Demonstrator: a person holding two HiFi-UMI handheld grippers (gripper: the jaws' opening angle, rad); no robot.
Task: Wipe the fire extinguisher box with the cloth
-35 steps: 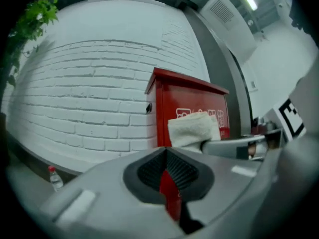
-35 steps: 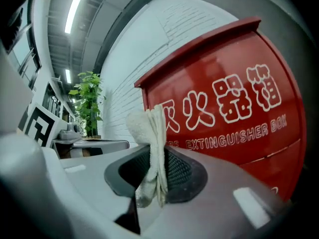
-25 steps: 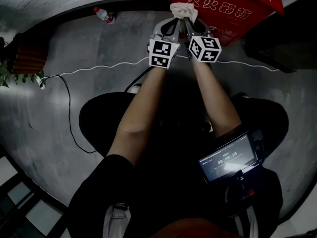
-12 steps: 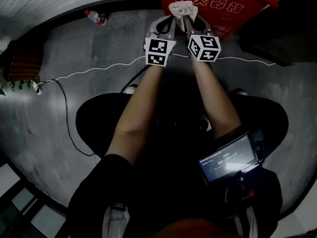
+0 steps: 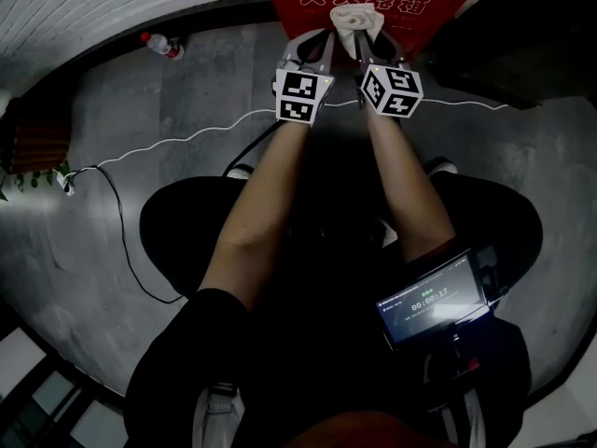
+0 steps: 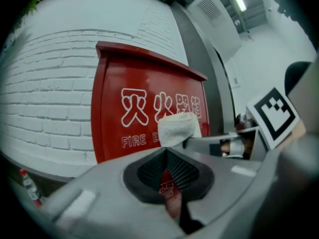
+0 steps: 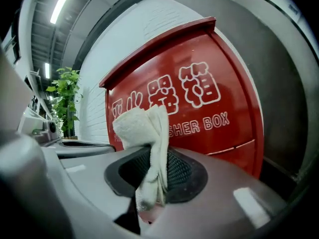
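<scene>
Right gripper view is showing the right claw (image 7: 155, 177) clenching the seemingly soft, light cloth (image 7: 142, 128) mid-bunch near the fire extinguisher box (image 7: 214, 128), while the left claw (image 6: 167, 176) is idling closed, empty.

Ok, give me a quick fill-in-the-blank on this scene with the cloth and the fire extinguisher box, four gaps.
1. The claw clamping the cloth is the ___ one.
2. The fire extinguisher box is painted ___.
3. The wall beside the box is white ___.
4. The left claw holds ___.

Missing words: right; red; brick; nothing.
</scene>
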